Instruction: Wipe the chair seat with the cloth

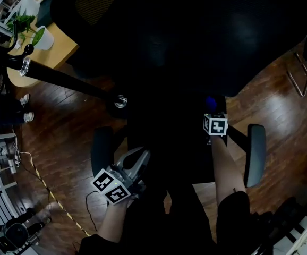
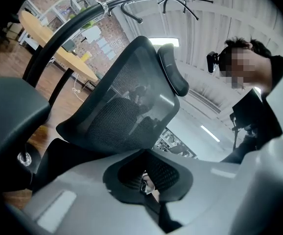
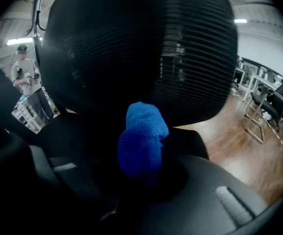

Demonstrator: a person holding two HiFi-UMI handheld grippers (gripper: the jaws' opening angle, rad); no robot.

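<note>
A black office chair stands below me, its dark seat (image 1: 169, 142) between my two grippers. My right gripper (image 1: 213, 112) is over the seat's right side, shut on a bunched blue cloth (image 1: 211, 102). In the right gripper view the blue cloth (image 3: 141, 141) sticks out of the right gripper (image 3: 144, 173) toward the ribbed backrest (image 3: 141, 53). At the seat's front left corner my left gripper (image 1: 141, 158) holds nothing. In its own view the left gripper (image 2: 149, 190) looks up at the mesh backrest (image 2: 127, 106) and headrest (image 2: 173, 75), jaws together.
Armrests flank the seat at left (image 1: 101, 147) and right (image 1: 257, 153). A black pole (image 1: 63, 78) slants in from the left. At top left a wooden table (image 1: 63, 49) carries a potted plant (image 1: 42, 36). A chrome chair frame (image 1: 299, 73) stands on the wood floor at right.
</note>
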